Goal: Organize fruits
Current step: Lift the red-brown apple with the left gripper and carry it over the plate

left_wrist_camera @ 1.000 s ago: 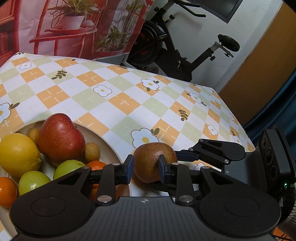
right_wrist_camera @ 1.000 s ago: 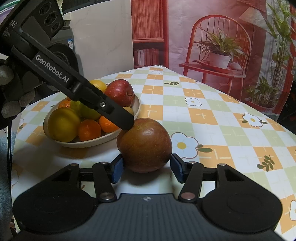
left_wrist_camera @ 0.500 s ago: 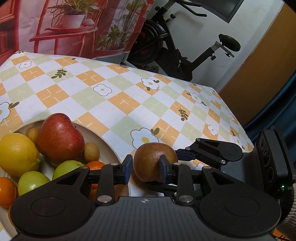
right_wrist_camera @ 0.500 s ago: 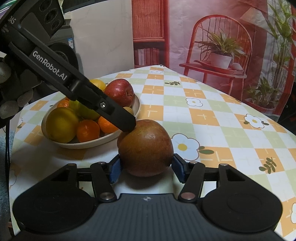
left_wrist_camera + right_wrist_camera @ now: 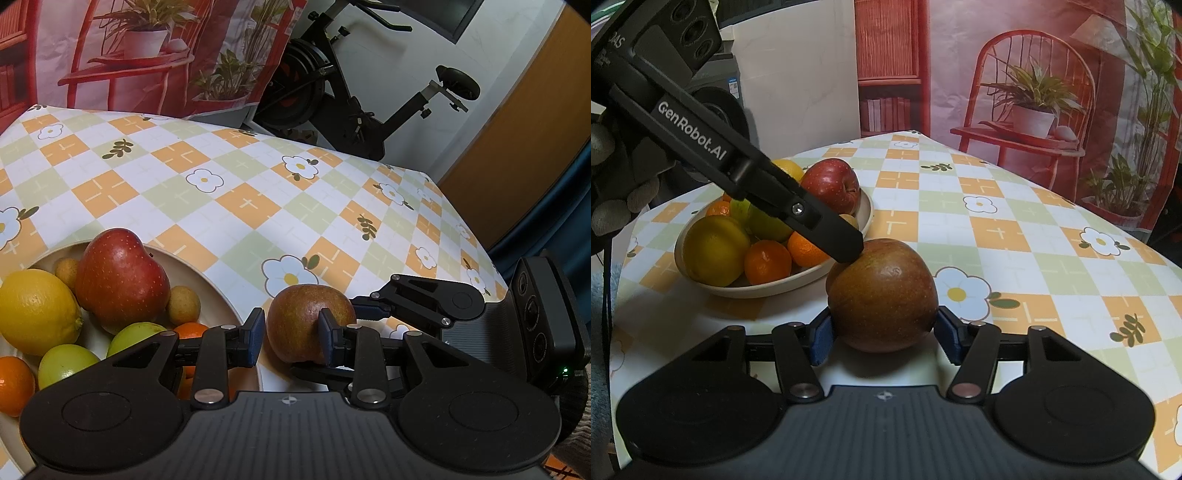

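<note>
Apple [image 5: 882, 295] sits on the bench [image 5: 997, 229] just beside the fruit bowl [image 5: 812, 275], pinched at its sides by my right tongs [image 5: 882, 336], while my left tongs [image 5: 290, 332], drawn nearly together with nothing clearly gripped, rest their tip against its top on the bowl side.

The left gripper [image 5: 849, 251] hides part of the bowl [image 5: 866, 206], and the left edge cuts off an orange [image 5: 13, 386]
</note>
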